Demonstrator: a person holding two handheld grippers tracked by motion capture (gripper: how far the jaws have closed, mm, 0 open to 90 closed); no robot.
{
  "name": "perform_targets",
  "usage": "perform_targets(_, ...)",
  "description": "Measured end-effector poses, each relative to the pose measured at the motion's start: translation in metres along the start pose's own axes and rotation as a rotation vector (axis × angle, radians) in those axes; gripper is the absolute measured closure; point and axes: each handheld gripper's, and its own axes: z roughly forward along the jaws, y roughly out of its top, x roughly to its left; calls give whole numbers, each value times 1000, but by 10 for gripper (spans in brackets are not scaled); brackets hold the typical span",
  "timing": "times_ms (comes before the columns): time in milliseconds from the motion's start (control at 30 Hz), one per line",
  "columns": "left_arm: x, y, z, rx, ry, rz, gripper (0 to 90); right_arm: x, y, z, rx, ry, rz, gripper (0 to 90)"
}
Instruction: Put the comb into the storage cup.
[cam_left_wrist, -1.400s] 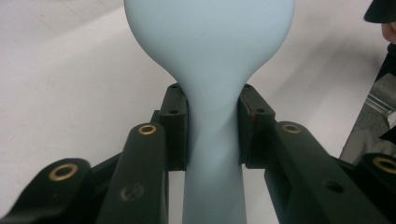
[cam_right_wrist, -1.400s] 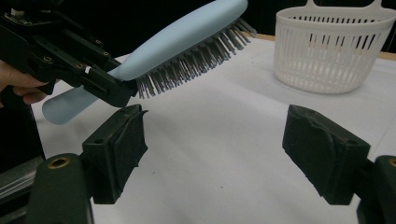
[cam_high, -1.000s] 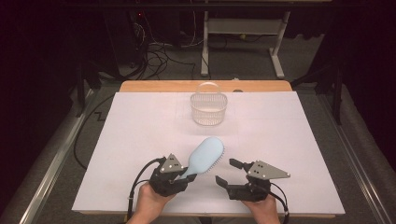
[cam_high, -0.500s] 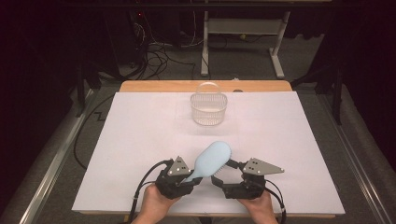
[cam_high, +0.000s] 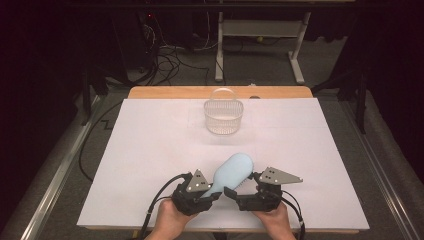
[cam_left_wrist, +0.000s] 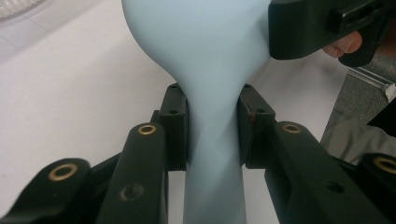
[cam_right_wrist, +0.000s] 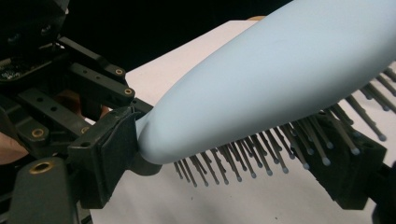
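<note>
no readable text, labels, brands or numbers anywhere

Clear ribbed plastic basket (cam_high: 223, 116) at 12 o'clock on white sheet (cam_high: 150, 150); cables (cam_high: 170, 55) on floor beyond wooden table (cam_high: 165, 93).

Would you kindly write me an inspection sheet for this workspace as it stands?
Surface: white sheet over a wooden table.
Job's things: pale blue hairbrush, head raised, bristles down.
Clutter: clear ribbed basket, apart from the brush.
Grippers: left gripper clamps the brush handle; right gripper jaws have just been opening, brush head between them.
Cables: black cable trails from the left gripper.
Surroundings: dark floor, tangled cables, white frame.
</note>
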Motion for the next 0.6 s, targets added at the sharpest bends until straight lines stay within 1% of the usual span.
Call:
perform_targets(100, -2, 1, 0, 2, -3, 8, 671, 1, 1, 1, -8, 1, 7, 155)
perform_targets(167, -3, 3, -1, 0, -14, 7, 670, 1, 2, 2, -12, -2, 6, 155)
perform_targets(267, -3, 6, -4, -3, 1, 27, 671, 0, 4, 4, -7, 14, 23, 159)
perform_targets(333, -2, 7, -6, -12, -3, 15, 671, -1, 7, 5, -10, 27, 37, 165)
perform_targets(467, -1, 7, -7, -9, 0, 14, 671, 1, 11, 6, -2, 22, 17, 192)
perform_targets(533, -1, 7, -9, -17, -8, 7, 672, 2, 13, 6, 0, 27, 21, 210)
perform_targets(600, -1, 8, -10, -17, -7, 9, 672, 4, 15, 4, 1, 29, 22, 225)
